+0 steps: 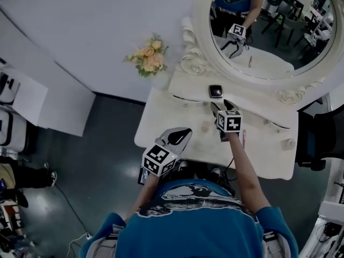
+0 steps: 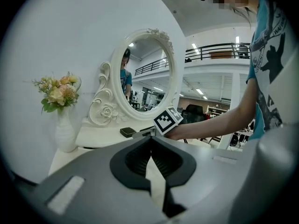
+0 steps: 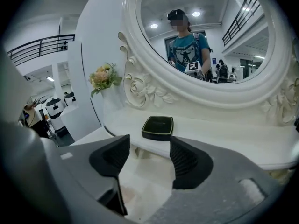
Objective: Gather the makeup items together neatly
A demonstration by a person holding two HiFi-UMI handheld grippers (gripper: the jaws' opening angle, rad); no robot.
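A black square compact (image 1: 215, 91) lies on the raised shelf of the white vanity table (image 1: 161, 117), just under the mirror. It also shows in the right gripper view (image 3: 158, 127) and the left gripper view (image 2: 127, 131). My right gripper (image 1: 219, 108) hovers just in front of the compact, open (image 3: 149, 160), with nothing between its pads. A small round beige item (image 1: 206, 127) rests on the tabletop below it. A thin pink stick (image 1: 244, 138) lies beside my right wrist. My left gripper (image 1: 180, 136) stays over the table's front left part, shut (image 2: 150, 155) and empty.
An oval mirror (image 1: 269, 26) in an ornate white frame stands at the back. A white vase of flowers (image 1: 149, 58) is at the table's far left corner (image 2: 63, 125). A dark chair (image 1: 317, 138) stands to the right of the table. The floor is dark.
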